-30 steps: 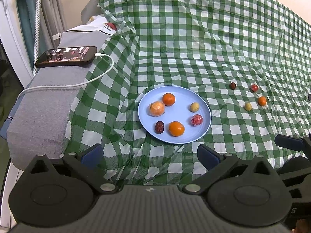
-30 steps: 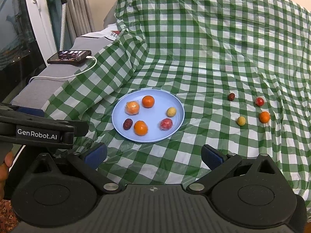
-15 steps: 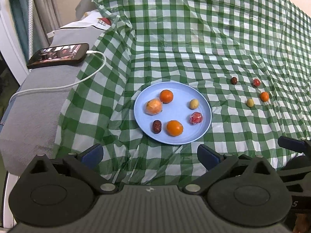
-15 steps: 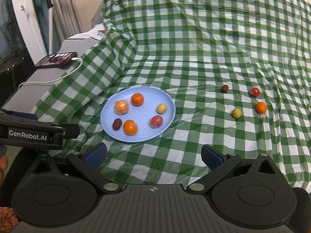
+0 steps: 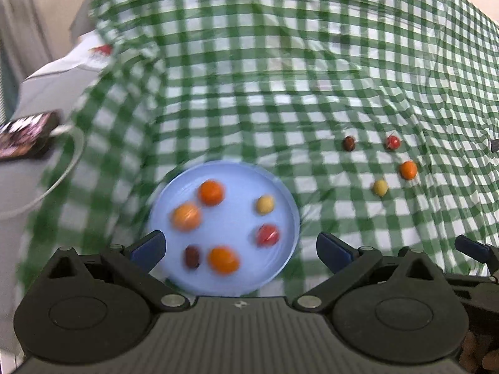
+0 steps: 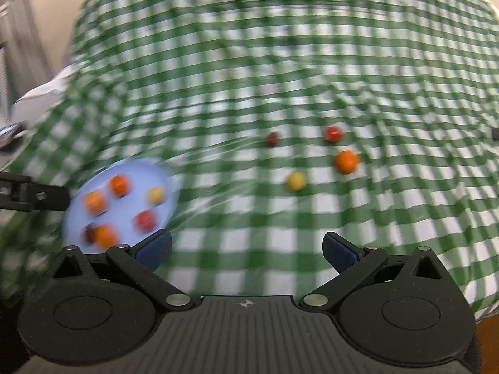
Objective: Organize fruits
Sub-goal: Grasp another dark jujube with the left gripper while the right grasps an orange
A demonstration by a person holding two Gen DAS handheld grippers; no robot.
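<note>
Four loose fruits out on the green checked cloth (image 6: pixel 249 93), seen from the right wrist at about 1 o'clock: dark date (image 6: pixel 273 138), red fruit (image 6: pixel 333 133), orange (image 6: pixel 345 161), yellow fruit (image 6: pixel 295 181). Six more already on the blue plate (image 5: pixel 280 193), lying at 12 o'clock in the left view and 10 o'clock in the right.

Left gripper (image 5: pixel 240 249) spread wide, nothing between the blue pads (image 5: pixel 148 246), hovering just over the plate's near rim. Right gripper (image 6: pixel 246 251) likewise wide and empty, aimed at bare cloth, loose fruits ahead.

Small, round, light, probably smooth-skinned (both views blurred, so surface detail hard to judge). Likely to roll on the cloth under a sideways nudge; red one possibly soft, so a gentle squeeze across the middle, pads either side at the widest part, coming down from above.

Plenty of open cloth around the four, each apart from its neighbours, room enough for spread fingers. Cloth wrinkled and draped, rising toward 12 o'clock; slack fabric apt to bunch under a dragged fingertip. Plate rim low, gaps between fruits for a drop. Phone (image 5: pixel 21 137) and cable (image 5: pixel 56 168) at 9 o'clock, well apart
</note>
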